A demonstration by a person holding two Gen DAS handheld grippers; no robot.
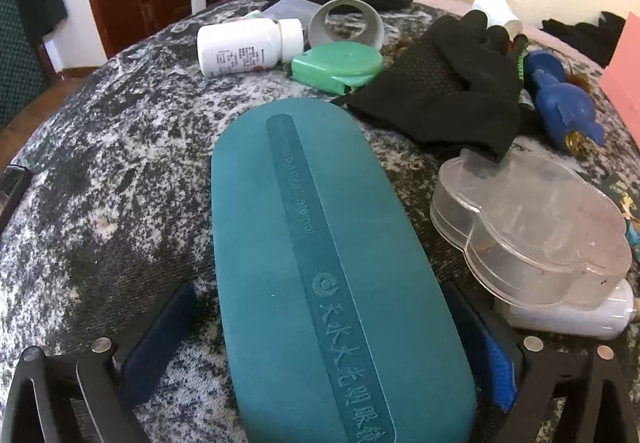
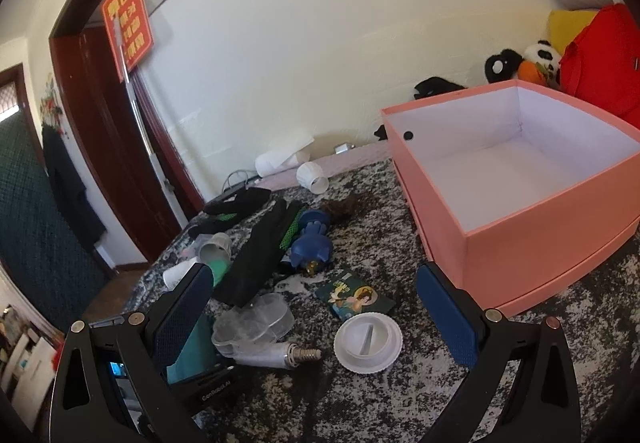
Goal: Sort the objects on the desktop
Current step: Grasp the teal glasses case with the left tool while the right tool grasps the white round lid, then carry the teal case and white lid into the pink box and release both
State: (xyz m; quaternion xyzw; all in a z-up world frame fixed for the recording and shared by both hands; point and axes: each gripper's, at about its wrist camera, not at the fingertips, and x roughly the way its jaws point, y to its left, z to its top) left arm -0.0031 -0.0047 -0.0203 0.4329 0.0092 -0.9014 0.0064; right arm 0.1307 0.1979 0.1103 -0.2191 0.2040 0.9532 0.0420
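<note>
Teal and long, the glasses case (image 1: 320,263) fills the lower middle of the left wrist view, lying on the mottled grey cloth (image 1: 120,183) between the fingers of the left gripper (image 1: 332,347); that gripper stands wide, its left pad clear of the case, while whether its right pad touches the case cannot be told; to the right of the case sits a clear plastic box (image 1: 532,227), resting on a white bulb (image 1: 568,317); further up lie a black glove (image 1: 440,99) and a blue toy (image 1: 560,103) at right, a green tape measure (image 1: 338,65) at centre, and a white pill bottle (image 1: 248,47) on its side beside a grey ring (image 1: 346,25).

In the right wrist view the right gripper (image 2: 316,307) is spread wide with nothing between its fingers; just beyond them, at lower centre, lies a white lid (image 2: 368,341), then a picture card (image 2: 354,299); the pink box (image 2: 520,183) stands open at right, its inside bare.
</note>
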